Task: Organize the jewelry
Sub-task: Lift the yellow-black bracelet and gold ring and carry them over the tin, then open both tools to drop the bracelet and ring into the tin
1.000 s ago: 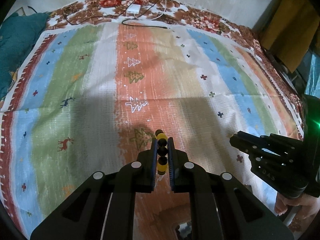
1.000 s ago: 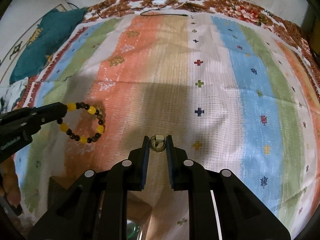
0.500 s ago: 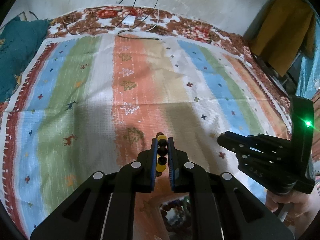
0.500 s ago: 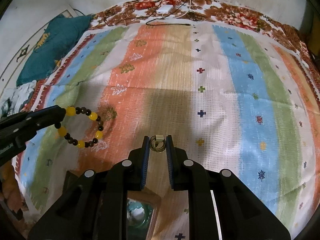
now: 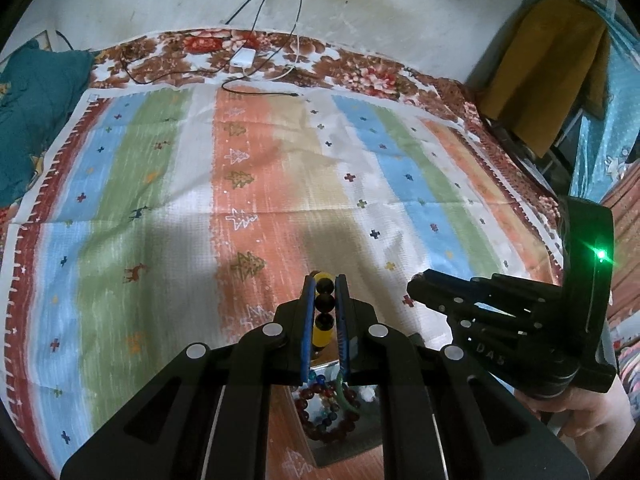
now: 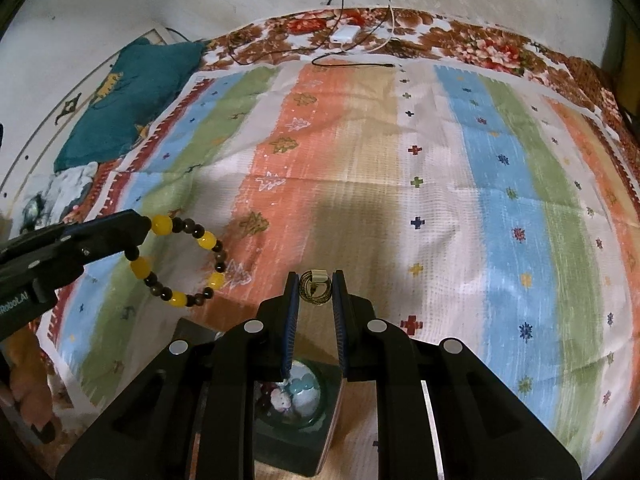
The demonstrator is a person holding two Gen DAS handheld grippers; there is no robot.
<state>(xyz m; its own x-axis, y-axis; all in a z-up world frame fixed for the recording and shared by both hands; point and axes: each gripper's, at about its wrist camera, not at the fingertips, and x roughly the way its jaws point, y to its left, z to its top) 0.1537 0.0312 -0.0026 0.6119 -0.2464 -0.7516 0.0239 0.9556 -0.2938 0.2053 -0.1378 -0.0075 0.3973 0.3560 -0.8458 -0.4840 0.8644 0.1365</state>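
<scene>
My left gripper [image 5: 324, 284] is shut on a bracelet of yellow and dark beads [image 5: 324, 304]; the whole loop shows in the right wrist view [image 6: 180, 260], hanging from the left gripper [image 6: 138, 226] above the striped cloth. My right gripper [image 6: 316, 280] is shut on a small coiled brass-coloured ring [image 6: 315, 286]; it also shows in the left wrist view [image 5: 420, 286]. Below both grippers is an open jewelry box [image 5: 344, 444] with several bead bracelets [image 5: 328, 412]; in the right wrist view the box [image 6: 320, 456] holds pale trinkets [image 6: 292, 394].
A striped cloth [image 5: 280, 200] with tree and cross patterns covers a floral bedspread [image 5: 360, 76]. A white charger with cables [image 5: 244, 58] lies at the far edge. A teal pillow [image 6: 132, 92] is at the far left. A yellow garment [image 5: 548, 64] hangs at right.
Both grippers have drawn back and risen with their jewelry still held. The jewelry box has come into fuller view beneath them.
</scene>
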